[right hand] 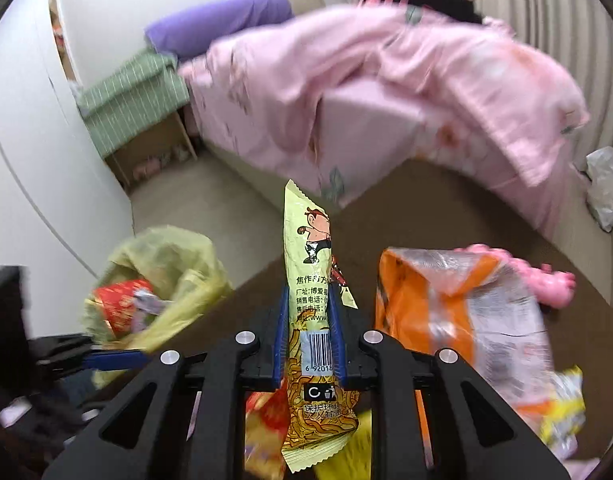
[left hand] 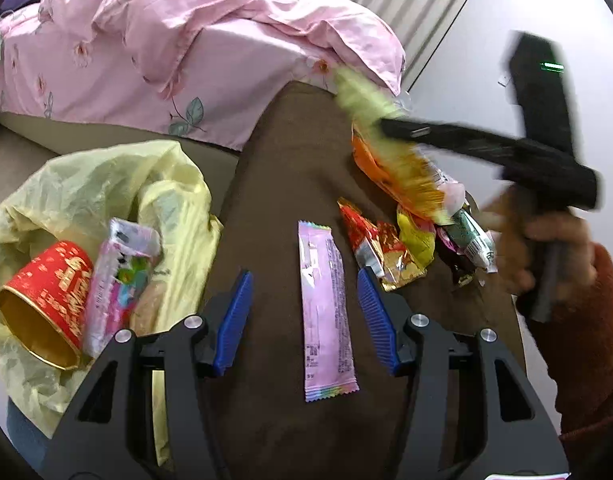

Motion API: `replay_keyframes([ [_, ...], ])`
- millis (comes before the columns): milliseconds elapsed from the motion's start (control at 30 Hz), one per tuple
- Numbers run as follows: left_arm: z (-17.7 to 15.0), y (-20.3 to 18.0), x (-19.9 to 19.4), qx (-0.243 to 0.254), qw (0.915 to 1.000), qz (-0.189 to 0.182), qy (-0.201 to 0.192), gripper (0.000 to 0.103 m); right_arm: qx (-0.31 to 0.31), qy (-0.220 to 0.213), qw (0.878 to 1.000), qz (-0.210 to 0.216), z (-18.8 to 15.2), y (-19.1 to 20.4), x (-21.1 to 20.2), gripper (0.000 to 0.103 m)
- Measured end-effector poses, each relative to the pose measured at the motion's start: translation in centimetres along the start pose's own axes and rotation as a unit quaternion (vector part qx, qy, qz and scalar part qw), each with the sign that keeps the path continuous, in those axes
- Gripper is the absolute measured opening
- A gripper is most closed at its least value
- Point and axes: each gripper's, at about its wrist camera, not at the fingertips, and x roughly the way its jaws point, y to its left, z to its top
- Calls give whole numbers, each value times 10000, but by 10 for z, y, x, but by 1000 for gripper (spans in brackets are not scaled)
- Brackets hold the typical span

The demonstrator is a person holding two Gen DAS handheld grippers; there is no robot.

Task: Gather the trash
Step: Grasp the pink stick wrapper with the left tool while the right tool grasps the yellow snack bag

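Observation:
A long pink wrapper (left hand: 326,312) lies flat on the brown table (left hand: 290,152), between the blue fingers of my left gripper (left hand: 305,276). That gripper is open and its pads stand clear of the wrapper on both sides. My right gripper (right hand: 308,294) is shut on a yellow noodle-snack wrapper (right hand: 306,240), which sticks up between the pads. In the left wrist view the same wrapper (left hand: 362,96) is a blur at the tip of the right gripper (left hand: 386,128). A yellow trash bag (left hand: 106,184) lies open at the left, holding a red paper cup (left hand: 46,292) and a pink packet (left hand: 118,280).
Several more wrappers (left hand: 402,248) lie in a heap at the table's right, with an orange bag (right hand: 426,300) and a pink toy (right hand: 546,280). A bed with a pink quilt (left hand: 166,40) stands behind the table. A hand in a rust sleeve (left hand: 578,320) holds the right gripper.

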Motion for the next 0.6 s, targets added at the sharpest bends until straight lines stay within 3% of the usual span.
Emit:
replay_keyframes([
  [267, -6, -28, 18, 274, 9993, -31, 266, 52, 321, -532, 9977, -262, -50, -17, -89, 19],
  [467, 6, -32, 21, 359, 9990, -32, 256, 52, 739, -717, 9936, -457, -88, -37, -120, 19],
  [600, 16, -27, 33, 444, 9973, 243, 536, 52, 831, -757, 9918, -613, -108, -40, -128, 19],
])
